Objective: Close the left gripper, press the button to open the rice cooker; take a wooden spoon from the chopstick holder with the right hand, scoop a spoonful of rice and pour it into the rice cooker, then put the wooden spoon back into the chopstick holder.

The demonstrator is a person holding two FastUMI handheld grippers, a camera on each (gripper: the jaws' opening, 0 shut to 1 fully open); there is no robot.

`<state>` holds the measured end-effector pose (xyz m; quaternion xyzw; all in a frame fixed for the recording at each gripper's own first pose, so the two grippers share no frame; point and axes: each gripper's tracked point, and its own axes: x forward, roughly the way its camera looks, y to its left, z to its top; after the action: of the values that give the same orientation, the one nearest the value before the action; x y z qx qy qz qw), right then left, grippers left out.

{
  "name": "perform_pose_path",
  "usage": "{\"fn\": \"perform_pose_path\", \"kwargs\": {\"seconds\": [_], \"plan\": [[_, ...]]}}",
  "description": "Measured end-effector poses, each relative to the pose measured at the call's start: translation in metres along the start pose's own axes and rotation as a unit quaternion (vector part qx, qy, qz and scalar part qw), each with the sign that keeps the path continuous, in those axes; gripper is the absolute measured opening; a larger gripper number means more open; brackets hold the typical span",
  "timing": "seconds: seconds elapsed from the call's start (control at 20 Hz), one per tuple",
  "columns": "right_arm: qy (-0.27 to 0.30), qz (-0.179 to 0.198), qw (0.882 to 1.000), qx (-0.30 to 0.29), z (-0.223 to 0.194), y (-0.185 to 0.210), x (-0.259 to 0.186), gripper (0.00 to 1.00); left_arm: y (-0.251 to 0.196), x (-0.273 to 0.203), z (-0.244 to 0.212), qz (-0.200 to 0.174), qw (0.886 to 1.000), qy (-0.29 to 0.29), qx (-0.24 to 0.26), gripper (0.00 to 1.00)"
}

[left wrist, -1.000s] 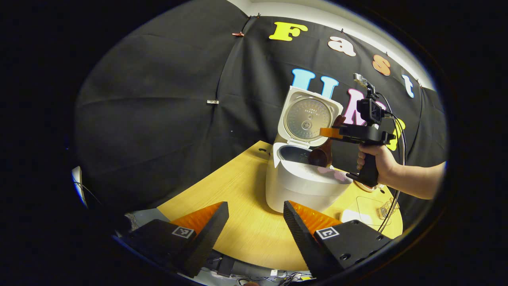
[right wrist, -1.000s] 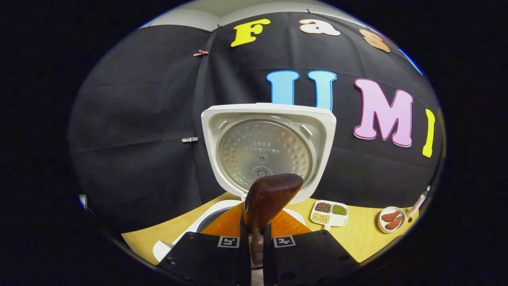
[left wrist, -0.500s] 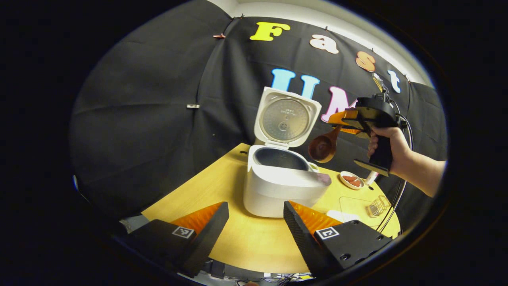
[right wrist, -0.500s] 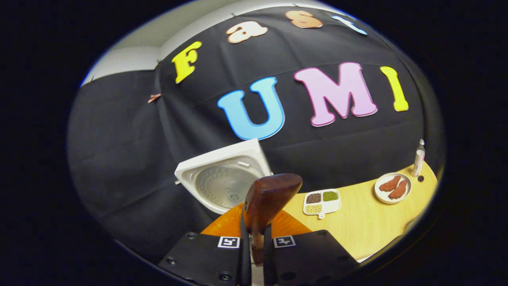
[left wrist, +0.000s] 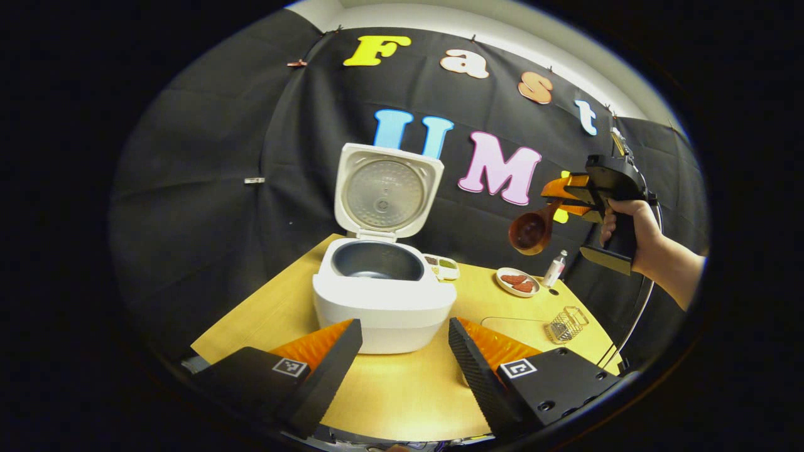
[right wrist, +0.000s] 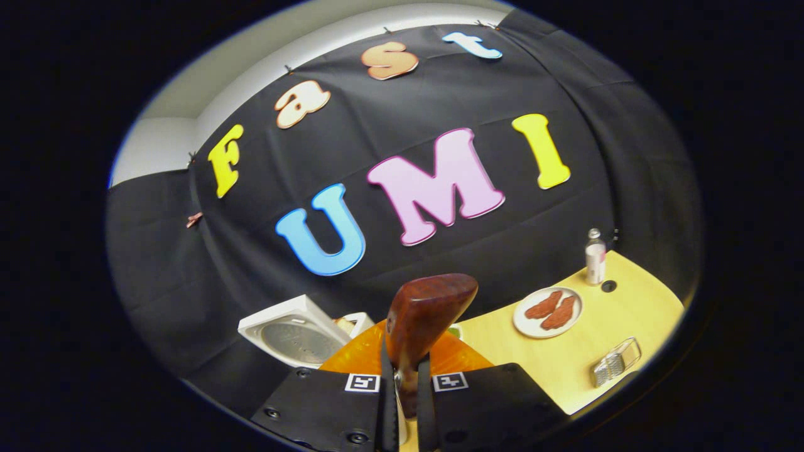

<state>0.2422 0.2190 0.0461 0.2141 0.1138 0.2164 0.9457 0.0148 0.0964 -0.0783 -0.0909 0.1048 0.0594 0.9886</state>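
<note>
Your right gripper (right wrist: 402, 376) clamps the wooden spoon (right wrist: 422, 320) by its handle, both fingers pressed against it, so the dark, glossy bowl rears up just beyond the jaws and tips slightly to one side. In the left gripper view the same spoon (left wrist: 532, 230) hangs bowl-down from that gripper, high above the table (left wrist: 389, 402) and well to the side of the rice cooker (left wrist: 384, 295); judging by that pose, the rice has likely been poured and the spoon is bound for the chopstick holder (left wrist: 566, 324), the small wire basket near the table's edge. Whether grains lie in the grey inner pot is too hard to tell. Your left gripper (left wrist: 402, 351) waits with its jaws spread apart and empty, the cooker's white body sitting just ahead of and between the fingertips, lid (left wrist: 385, 191) standing upright. A plate (right wrist: 548, 312) and a small bottle (right wrist: 595, 255) sit beyond your right jaws.
</note>
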Motion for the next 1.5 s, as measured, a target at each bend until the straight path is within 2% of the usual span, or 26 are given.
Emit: {"fn": "perform_pose_path", "kwargs": {"seconds": [0.25,0.5,0.7,1.05,1.3,1.5], "plan": [[-0.021,-0.059,0.998,0.008,0.032,-0.098,-0.026,0.16,-0.038,0.01,0.015,-0.007,1.0,-0.002,0.0,0.95],[-0.02,-0.105,0.994,0.008,0.042,-0.183,-0.04,0.16,-0.053,0.021,0.028,0.018,1.0,-0.006,0.002,0.95],[-0.005,-0.134,0.991,0.016,0.034,-0.236,-0.04,0.16,-0.062,0.027,0.031,0.044,0.999,-0.006,0.007,0.96],[0.038,-0.165,0.985,0.022,-0.005,-0.301,-0.033,0.16,-0.088,0.039,0.03,0.08,0.997,-0.005,0.015,0.96],[0.075,-0.172,0.982,0.016,-0.039,-0.324,-0.029,0.16,-0.102,0.037,0.047,0.109,0.993,-0.035,0.022,0.95],[0.101,-0.176,0.979,0.022,-0.07,-0.336,-0.026,0.16,-0.103,0.037,0.047,0.126,0.991,-0.032,0.025,0.95]]}}
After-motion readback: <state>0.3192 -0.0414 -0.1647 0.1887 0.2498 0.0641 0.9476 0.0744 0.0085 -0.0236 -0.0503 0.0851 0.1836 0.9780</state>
